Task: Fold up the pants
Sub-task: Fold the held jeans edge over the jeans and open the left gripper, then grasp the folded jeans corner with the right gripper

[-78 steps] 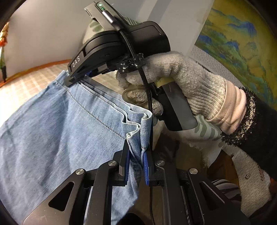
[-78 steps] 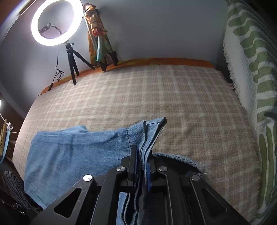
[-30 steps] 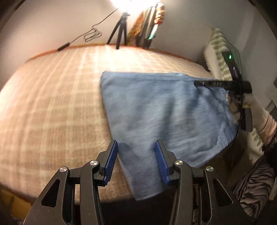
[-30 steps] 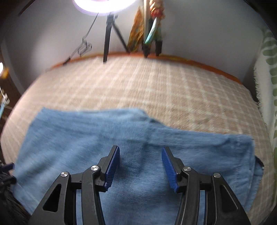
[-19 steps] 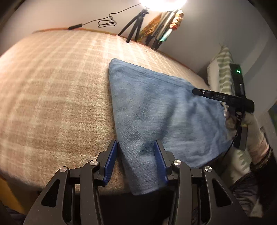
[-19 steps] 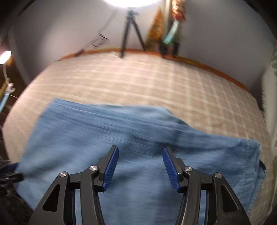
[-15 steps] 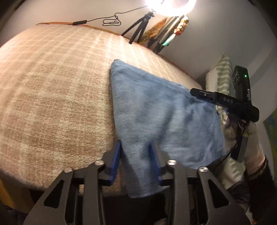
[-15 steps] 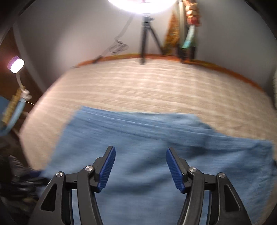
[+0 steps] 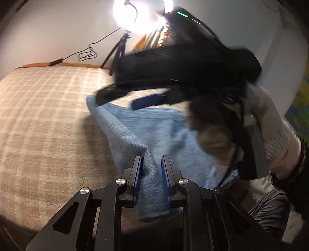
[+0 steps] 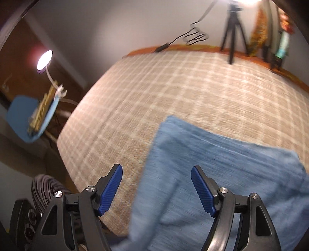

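Light blue denim pants [image 9: 154, 131] lie folded on a beige checked bed cover [image 9: 48, 115]. My left gripper [image 9: 151, 164] is at their near edge, which hangs over the bed's front. Its jaws are closing, and a raised ridge of denim is pinched between the blue pads. My right gripper [image 10: 156, 170] hovers over the left edge of the pants [image 10: 222, 173]. Its jaws are opening wide and hold nothing. In the left wrist view the right gripper [image 9: 115, 100] is a blurred black shape above the far corner of the pants, held by a gloved hand [image 9: 270, 125].
A ring light [image 9: 139, 15] on a tripod [image 10: 233, 29] and its cable stand at the bed's far edge by the wall. Left of the bed are a desk lamp [image 10: 44, 58] and a blue chair [image 10: 25, 115]. A striped knee [image 10: 46, 191] shows at the near edge.
The right gripper swept left across the pants to their left edge and spread its jaws. The left gripper narrowed onto the near denim edge and rose slightly, lifting a ridge of cloth.
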The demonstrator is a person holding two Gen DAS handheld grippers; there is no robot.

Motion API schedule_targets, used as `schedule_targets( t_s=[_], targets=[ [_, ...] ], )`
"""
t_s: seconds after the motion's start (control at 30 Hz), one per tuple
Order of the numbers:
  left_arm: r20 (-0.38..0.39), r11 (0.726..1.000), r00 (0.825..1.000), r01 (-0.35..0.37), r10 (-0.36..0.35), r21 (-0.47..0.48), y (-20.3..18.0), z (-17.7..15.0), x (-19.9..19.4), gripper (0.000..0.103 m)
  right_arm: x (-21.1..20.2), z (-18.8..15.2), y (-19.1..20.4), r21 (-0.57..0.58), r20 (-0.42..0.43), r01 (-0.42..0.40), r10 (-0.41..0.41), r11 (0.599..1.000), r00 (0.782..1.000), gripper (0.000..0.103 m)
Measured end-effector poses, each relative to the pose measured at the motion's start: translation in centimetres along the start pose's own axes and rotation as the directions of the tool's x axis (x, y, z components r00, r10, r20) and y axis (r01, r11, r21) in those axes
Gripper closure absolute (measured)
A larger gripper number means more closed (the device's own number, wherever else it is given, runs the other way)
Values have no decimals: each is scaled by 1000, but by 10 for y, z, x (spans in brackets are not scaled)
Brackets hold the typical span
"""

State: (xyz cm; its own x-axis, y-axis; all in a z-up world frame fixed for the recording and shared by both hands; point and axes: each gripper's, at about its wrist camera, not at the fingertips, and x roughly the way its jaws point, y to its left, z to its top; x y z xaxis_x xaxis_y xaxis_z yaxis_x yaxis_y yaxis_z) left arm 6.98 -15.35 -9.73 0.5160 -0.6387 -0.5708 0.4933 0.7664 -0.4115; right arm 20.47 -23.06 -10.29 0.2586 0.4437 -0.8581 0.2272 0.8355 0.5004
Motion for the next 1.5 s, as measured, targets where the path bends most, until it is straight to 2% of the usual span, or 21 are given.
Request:
schedule_targets(
  t_s=[0.13, 0.17, 0.2, 0.23, 0.3, 0.33, 0.4, 0.47, 0.53, 0.63, 0.77, 0.87, 1.0, 1.2, 1.3, 1.5],
  targets=[
    [1, 1000, 1000, 14, -14, 25, -8, -1, 3, 85, 19, 7, 11, -39, -98, 79, -83, 996, 992, 28],
    [2, 999, 1000, 18, -18, 31, -9, -1, 4, 85, 21, 7, 10, -46, -117, 94, -99, 994, 988, 32],
    [2, 999, 1000, 20, -20, 35, -10, -1, 3, 85, 25, 6, 10, -52, -132, 113, -119, 992, 984, 44],
    [3, 999, 1000, 22, -22, 43, -12, -1, 3, 85, 27, 6, 9, -53, -145, 121, -128, 991, 981, 49],
    [4, 998, 1000, 22, -22, 55, -15, -2, 3, 85, 32, 2, 5, -51, -173, 127, -134, 991, 976, 70],
    [4, 998, 1000, 22, -22, 60, -15, -2, 2, 85, 33, 0, 5, -57, -175, 134, -142, 989, 974, 73],
    [-4, 998, 999, 36, -35, 60, -15, -2, 0, 85, 32, -5, 4, -76, -149, 142, -153, 987, 977, 87],
    [-14, 996, 999, 45, -44, 71, -14, -1, -5, 84, 27, -8, 0, -68, -118, 141, -148, 988, 982, 94],
    [-35, 996, 998, 61, -59, 71, -11, 1, -13, 76, 16, -10, -7, -37, -78, 122, -125, 992, 989, 96],
    [-46, 993, 996, 81, -78, 80, -5, 5, -32, 74, -7, -19, -29, 48, 0, 64, -64, 997, 998, 97],
    [-30, 996, 998, 50, -48, 76, 14, 14, -48, 74, -38, -37, -62, 156, 104, -7, -9, 988, 995, 98],
    [-41, 997, 999, -8, 11, 81, 21, 22, -35, 74, -62, -49, -90, 214, 158, -40, 6, 976, 987, 98],
    [-103, 996, 995, 3, 6, 90, 19, 28, 5, 74, -82, -57, -115, 257, 187, -27, -22, 966, 982, 99],
    [-149, 983, 988, 72, -46, 171, -22, 32, 53, 74, -120, -65, -144, 257, 214, 19, -77, 966, 974, 101],
    [-158, 968, 985, 111, -76, 227, -49, 34, 68, 74, -146, -74, -160, 256, 236, 67, -130, 964, 963, 101],
    [-177, 932, 977, 170, -118, 321, -91, 41, 91, 74, -193, -108, -218, 366, 268, 118, -225, 923, 937, 101]
  ],
)
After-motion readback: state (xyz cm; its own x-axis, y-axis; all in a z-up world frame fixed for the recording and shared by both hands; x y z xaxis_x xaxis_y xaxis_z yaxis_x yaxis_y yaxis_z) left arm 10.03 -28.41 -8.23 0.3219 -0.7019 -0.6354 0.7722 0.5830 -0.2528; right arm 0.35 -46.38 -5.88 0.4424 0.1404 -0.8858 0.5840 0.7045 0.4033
